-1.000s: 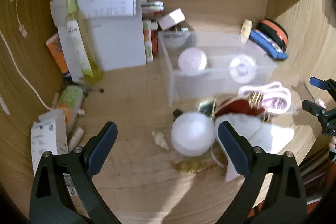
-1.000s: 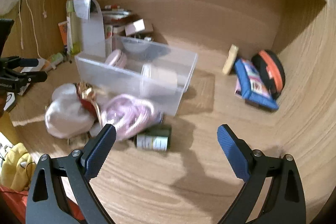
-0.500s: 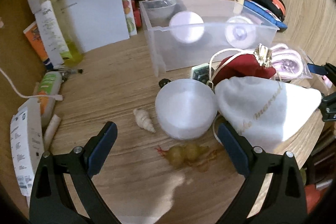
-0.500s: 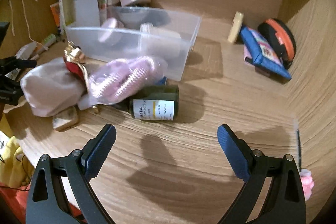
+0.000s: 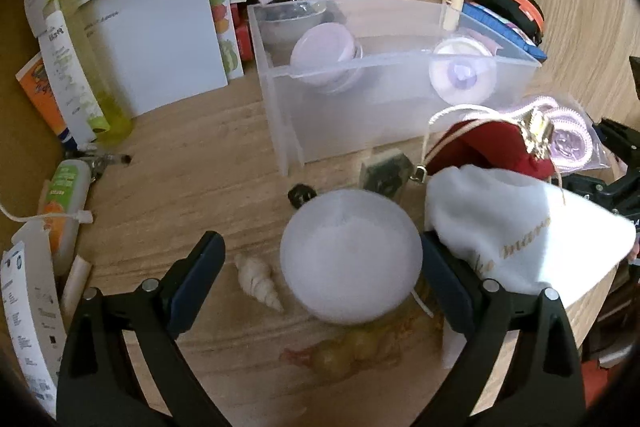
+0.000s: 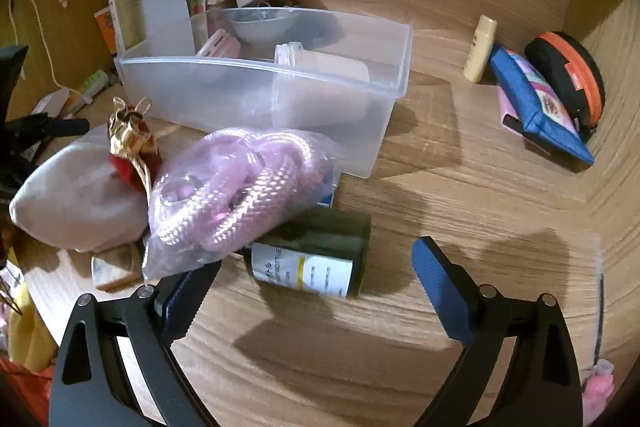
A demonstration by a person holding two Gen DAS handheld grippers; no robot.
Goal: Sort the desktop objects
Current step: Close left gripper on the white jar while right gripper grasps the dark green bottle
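In the left wrist view my left gripper (image 5: 320, 251) is open low over the wooden desk. A round white jar (image 5: 351, 255) and a small seashell (image 5: 258, 281) lie between its fingers, the right pad close to the jar's edge. A white drawstring pouch (image 5: 520, 239) and a red pouch (image 5: 488, 147) lie to the right. In the right wrist view my right gripper (image 6: 316, 261) has its jaws closing, wide apart. A dark green bottle (image 6: 316, 255) lies on its side partly between them, untouched. A bagged pink cable (image 6: 240, 195) leans on the bottle.
A clear plastic bin (image 5: 384, 99) holding round containers stands in the middle. Papers and a yellow bottle (image 5: 76, 67) crowd the back left. A blue pouch (image 6: 540, 103) and an orange-rimmed black case (image 6: 568, 75) sit at the back right. Yellowish beads (image 5: 352, 351) lie near the jar.
Both grippers have sunk toward the desk and come closer to the objects. The white jar now sits between the left fingers, and the green bottle has come up between the right fingers.
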